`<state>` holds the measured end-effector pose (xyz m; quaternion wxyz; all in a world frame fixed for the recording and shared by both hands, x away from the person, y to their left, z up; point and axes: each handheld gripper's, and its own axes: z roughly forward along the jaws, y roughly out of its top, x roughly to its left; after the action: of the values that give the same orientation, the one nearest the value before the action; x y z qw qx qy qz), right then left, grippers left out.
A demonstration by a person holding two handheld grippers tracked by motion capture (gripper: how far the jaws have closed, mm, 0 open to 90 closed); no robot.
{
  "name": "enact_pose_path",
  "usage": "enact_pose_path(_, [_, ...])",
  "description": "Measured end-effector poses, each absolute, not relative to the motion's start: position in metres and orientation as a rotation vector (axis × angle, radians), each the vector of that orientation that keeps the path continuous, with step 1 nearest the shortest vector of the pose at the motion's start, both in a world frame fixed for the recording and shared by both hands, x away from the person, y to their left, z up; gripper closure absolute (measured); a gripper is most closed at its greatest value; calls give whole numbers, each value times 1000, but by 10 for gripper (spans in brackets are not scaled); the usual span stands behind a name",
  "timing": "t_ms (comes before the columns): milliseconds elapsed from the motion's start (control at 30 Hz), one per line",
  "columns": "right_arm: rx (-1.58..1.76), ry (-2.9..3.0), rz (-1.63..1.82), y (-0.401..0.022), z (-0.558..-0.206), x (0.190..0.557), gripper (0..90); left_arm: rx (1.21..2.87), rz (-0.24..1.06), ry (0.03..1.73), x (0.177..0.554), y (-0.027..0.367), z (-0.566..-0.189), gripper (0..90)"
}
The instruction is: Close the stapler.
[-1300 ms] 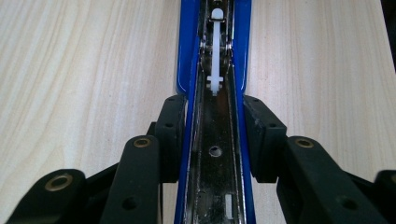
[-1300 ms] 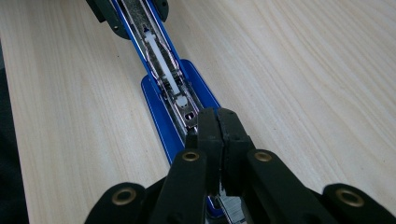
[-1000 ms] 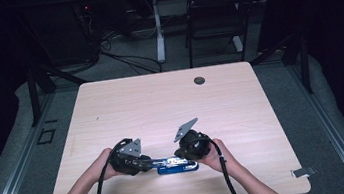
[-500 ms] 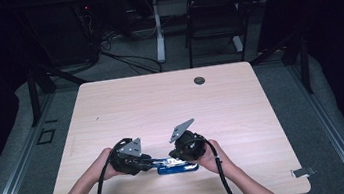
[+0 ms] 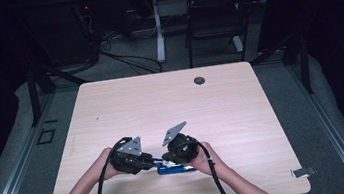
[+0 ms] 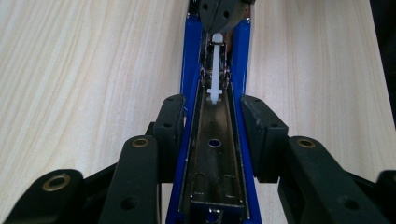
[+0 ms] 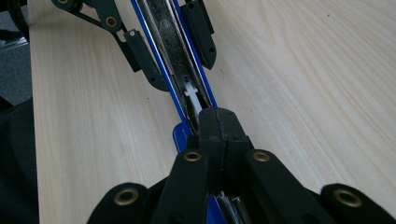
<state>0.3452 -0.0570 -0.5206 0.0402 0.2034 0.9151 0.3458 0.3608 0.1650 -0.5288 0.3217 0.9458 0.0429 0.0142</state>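
Stapler point(image 6: 212, 154) open at the near table point(image 5: 241, 103) edge.
My left gripper point(image 6: 212, 135) clamps its base; my right gripper point(image 7: 218, 128), pinched closed, has crept inward onto the white pusher point(image 7: 191, 93), perhaps to reload.

Near the table's point(image 5: 243, 118) front edge lay the stapler point(image 5: 175, 168), lengthwise between the two grippers. The left gripper point(image 5: 144, 162) sat at its left end, a jaw on either side of the open tray point(image 6: 215, 158). The right gripper point(image 5: 170, 158) stood at the right end, over the stapler. Far back on the tabletop sat a round grommet point(image 5: 199, 80), and behind the table, a chair point(image 5: 212, 18).
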Motion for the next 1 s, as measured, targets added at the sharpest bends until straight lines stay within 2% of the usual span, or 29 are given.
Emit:
enact_pose_path(600, [584, 2802, 1076, -46, -524, 343, 900, 2449, 8, 133, 362, 170, -533, 615])
enact_pose_path(800, [600, 2786, 1075, -53, -520, 346, 900, 2404, 31, 151, 361, 167, -529, 661])
enact_pose_path(1000, [615, 2789, 1072, -59, -519, 347, 900, 2416, 40, 159, 361, 151, -534, 622])
